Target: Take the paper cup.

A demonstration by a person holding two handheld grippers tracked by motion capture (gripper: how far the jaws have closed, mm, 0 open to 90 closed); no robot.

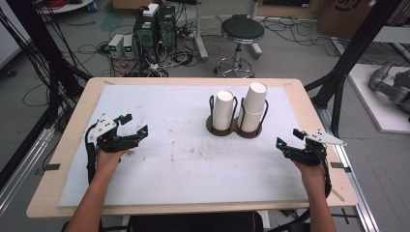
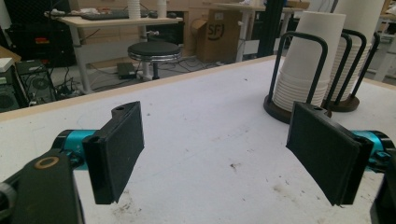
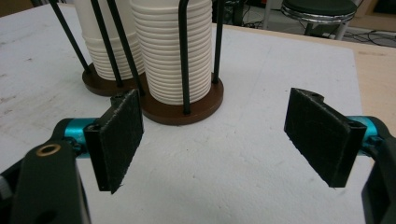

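My left claw and right claw both hang released, jaws wide and empty, either side of the dark two-ring wire cup holder at mid-bench. Its two white paper cup stacks stand upright inside. I fear a skewed approach would catch a wire hoop and tip the holder.

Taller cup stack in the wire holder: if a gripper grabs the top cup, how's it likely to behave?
The taller cup stack looks like thin paper, so the top cup is probably light and may crush under a hard pinch. The cups nest tightly, so several might lift together. The wire holder has a low, wide double base, so tipping seems unlikely.
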